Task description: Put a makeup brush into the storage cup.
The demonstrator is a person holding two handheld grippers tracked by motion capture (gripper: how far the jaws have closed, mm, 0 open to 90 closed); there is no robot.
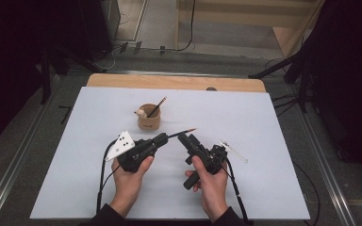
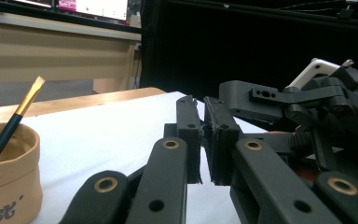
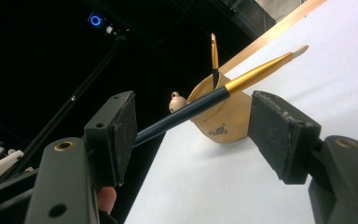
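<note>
**A:** Closest in, two hands low over the table (image 1: 245, 122), one pair of tongs in each. The left tongs (image 1: 162, 139) are clamped tight, and the brush (image 1: 184, 132) sticks out of their tip.

**B:** And the right tongs (image 1: 183, 137)?

**A:** Pads standing well apart. The brush handle runs between them, touching neither. It hangs above the table, tip aimed towards the cup (image 1: 149, 117).

**B:** So a handover?

**A:** That's my read: one pair passing the brush to the other, with the cup as its likely home. A second brush (image 1: 157, 107) already leans in there. Next, the right pads need to close squarely on the handle before the left lets go, or the brush could drop or roll.

**B:** The setting?

**A:** A white sheet covers the table and a wooden edge (image 1: 174, 82) shows at the far side. There's grey floor (image 1: 28, 141) around it, cables trailing, and dark drapes either side.
</note>
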